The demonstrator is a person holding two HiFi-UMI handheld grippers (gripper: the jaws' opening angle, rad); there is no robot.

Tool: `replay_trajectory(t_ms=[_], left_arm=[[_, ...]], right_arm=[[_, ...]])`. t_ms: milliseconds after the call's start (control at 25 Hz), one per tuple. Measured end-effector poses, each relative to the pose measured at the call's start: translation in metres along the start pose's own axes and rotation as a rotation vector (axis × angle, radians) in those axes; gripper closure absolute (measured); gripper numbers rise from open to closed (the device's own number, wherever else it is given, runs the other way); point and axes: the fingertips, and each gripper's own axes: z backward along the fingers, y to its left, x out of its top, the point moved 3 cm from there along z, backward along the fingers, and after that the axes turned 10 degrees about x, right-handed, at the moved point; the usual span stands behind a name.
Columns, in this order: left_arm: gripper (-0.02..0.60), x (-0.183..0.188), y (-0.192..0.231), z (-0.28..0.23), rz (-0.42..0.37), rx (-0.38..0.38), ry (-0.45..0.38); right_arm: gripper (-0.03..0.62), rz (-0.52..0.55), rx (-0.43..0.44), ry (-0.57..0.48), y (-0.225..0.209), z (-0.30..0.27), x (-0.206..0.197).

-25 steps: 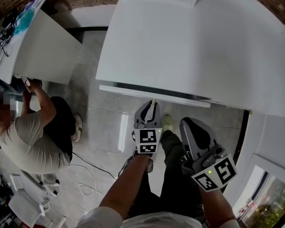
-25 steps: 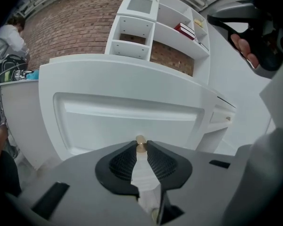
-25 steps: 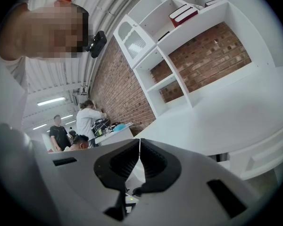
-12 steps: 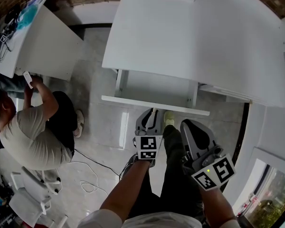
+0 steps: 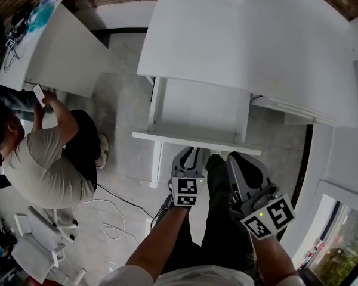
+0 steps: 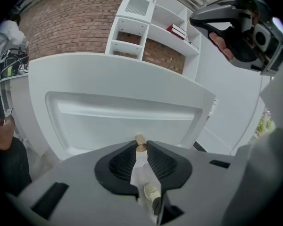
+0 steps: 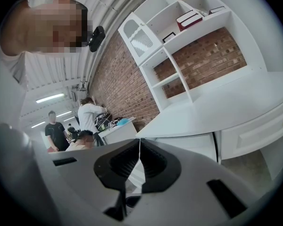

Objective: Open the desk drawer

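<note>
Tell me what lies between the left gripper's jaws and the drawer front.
Only the small wooden knob on the drawer front, clamped by the left gripper; the left gripper view shows it.

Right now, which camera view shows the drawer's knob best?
The left gripper view: the knob sits close up, pinched by the left gripper. The head view barely shows it past that gripper, and the right gripper view shows none of it.

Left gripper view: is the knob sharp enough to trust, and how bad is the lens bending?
Left gripper view: the knob is sharp between the left tool's jaws, but the wide lens bows the drawer front and blackens the corners. Head view: even light, no glare; the white drawer barely stands out from the desk. Right gripper view: sharp, same bending.
</note>
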Motion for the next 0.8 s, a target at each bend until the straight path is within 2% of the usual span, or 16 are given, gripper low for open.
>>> replay_trajectory(t_ms=[800], left_arm=[[0.506,-0.032,-0.004,0.046,-0.035,-0.041,0.067]], right_arm=[[0.574,0.011,0.009,0.014,0.027,0.007,0.003]])
